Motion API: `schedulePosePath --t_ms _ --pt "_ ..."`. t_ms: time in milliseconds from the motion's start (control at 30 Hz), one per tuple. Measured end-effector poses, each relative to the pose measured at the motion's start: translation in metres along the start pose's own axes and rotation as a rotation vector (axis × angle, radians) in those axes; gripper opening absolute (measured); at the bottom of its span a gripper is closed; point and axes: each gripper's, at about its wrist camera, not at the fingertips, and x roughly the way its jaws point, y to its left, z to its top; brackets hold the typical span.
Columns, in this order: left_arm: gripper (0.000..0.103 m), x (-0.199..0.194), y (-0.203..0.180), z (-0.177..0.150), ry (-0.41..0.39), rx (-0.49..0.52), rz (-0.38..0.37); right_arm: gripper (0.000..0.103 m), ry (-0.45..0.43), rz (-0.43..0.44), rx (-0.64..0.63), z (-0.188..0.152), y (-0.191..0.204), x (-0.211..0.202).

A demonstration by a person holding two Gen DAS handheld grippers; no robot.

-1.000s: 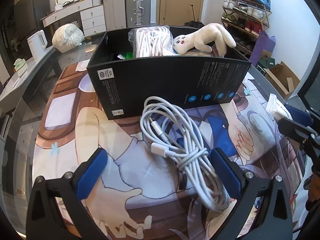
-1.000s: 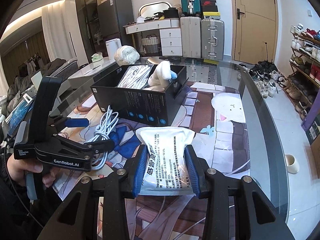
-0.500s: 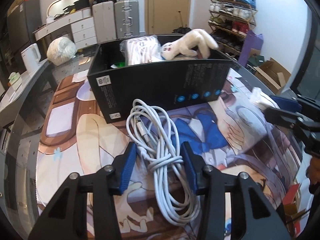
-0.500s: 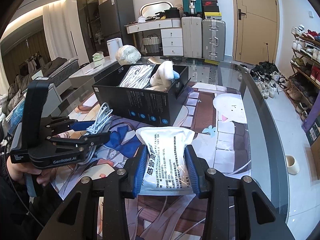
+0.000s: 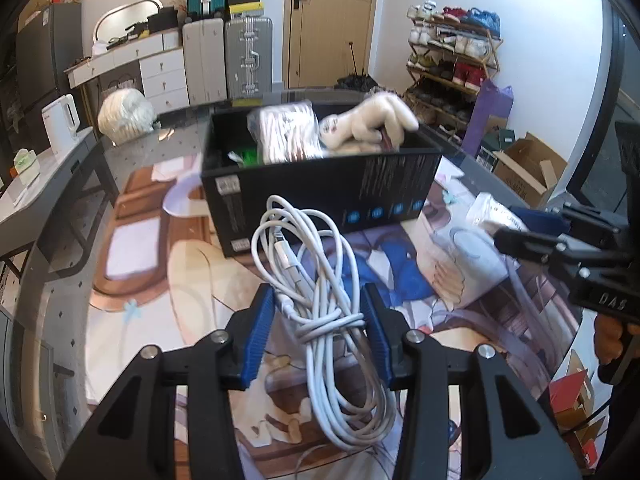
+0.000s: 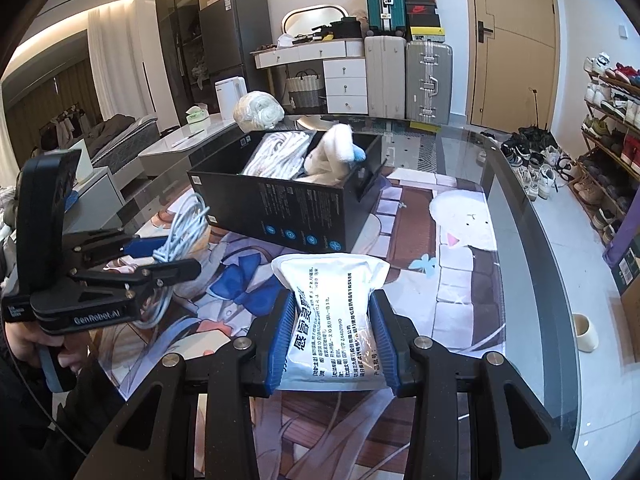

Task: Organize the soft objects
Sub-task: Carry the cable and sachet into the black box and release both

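I see a white cable bundle (image 5: pixel 324 280) between blue pads (image 5: pixel 260 332), a black box (image 5: pixel 320 196) with blue round marks, a cream plush toy (image 5: pixel 368 124), a white packet (image 6: pixel 336 312) printed in dark text, and an anime-print mat (image 6: pixel 460 264) in browns, blues and lilac.

A glass-topped table (image 6: pixel 516 216) carries a large printed anime mat (image 6: pixel 464 264) that covers most of its surface. On the mat stands an open black box (image 5: pixel 320 196), and a white packet (image 6: pixel 336 316) rests on the mat nearer the camera. A white bundled item (image 6: pixel 258 110) sits on the bare glass beyond the box.
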Motion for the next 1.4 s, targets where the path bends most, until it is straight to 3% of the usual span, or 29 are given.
schedulePosePath --t_ms 367,733,1400 --pt "0.043 -0.028 0.017 0.026 -0.086 0.015 0.002 0.039 -0.052 0.012 -0.016 0.016 0.018 -0.006" --pt "0.043 -0.037 0.035 0.062 -0.132 0.016 -0.009 0.039 -0.077 0.015 -0.013 0.056 0.034 -0.004" --pt "0.043 0.006 0.059 0.112 -0.117 0.013 -0.056 0.039 -0.043 0.031 -0.032 0.115 0.036 0.050"
